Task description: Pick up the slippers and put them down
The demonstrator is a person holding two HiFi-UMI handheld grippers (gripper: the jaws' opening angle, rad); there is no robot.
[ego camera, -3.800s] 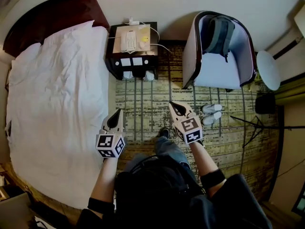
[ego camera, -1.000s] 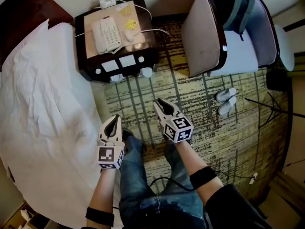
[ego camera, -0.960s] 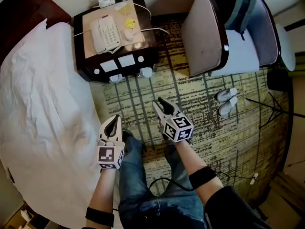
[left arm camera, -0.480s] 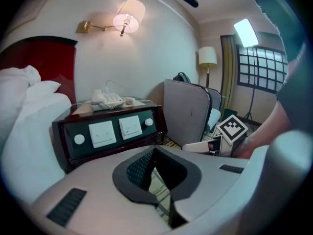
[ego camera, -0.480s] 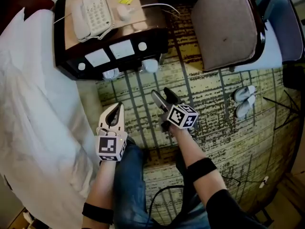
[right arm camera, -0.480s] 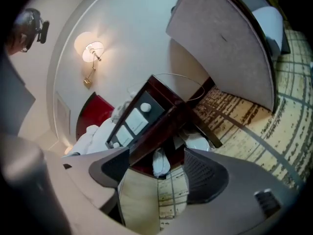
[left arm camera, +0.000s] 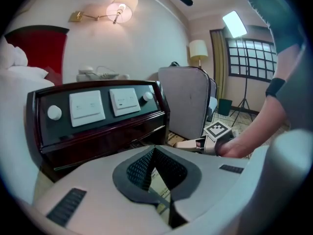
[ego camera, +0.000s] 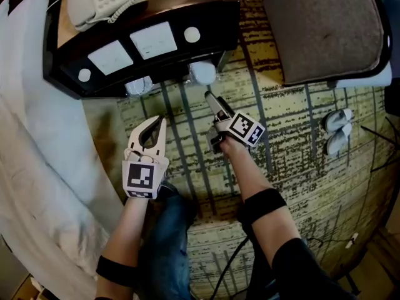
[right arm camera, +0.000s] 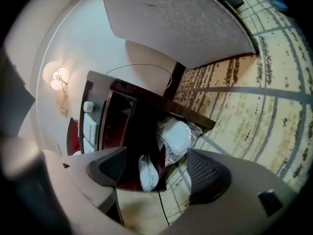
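Approach stage. My right gripper [ego camera: 210, 97], jaws just opened wide and empty, faced the wrapped slippers [ego camera: 203, 73] under the nightstand [ego camera: 212, 14], at its twelve o'clock. My left gripper [ego camera: 159, 122] was pressed together, empty. Next, I judged: advance and pinch one pack.

Both forearms [ego camera: 128, 230] reach forward and down, the left hand-held gripper [ego camera: 160, 124] with its jaws shut together, the right hand-held gripper [ego camera: 211, 100] turned on its side, its jaws having just been opening, wide apart and pressing on nothing.
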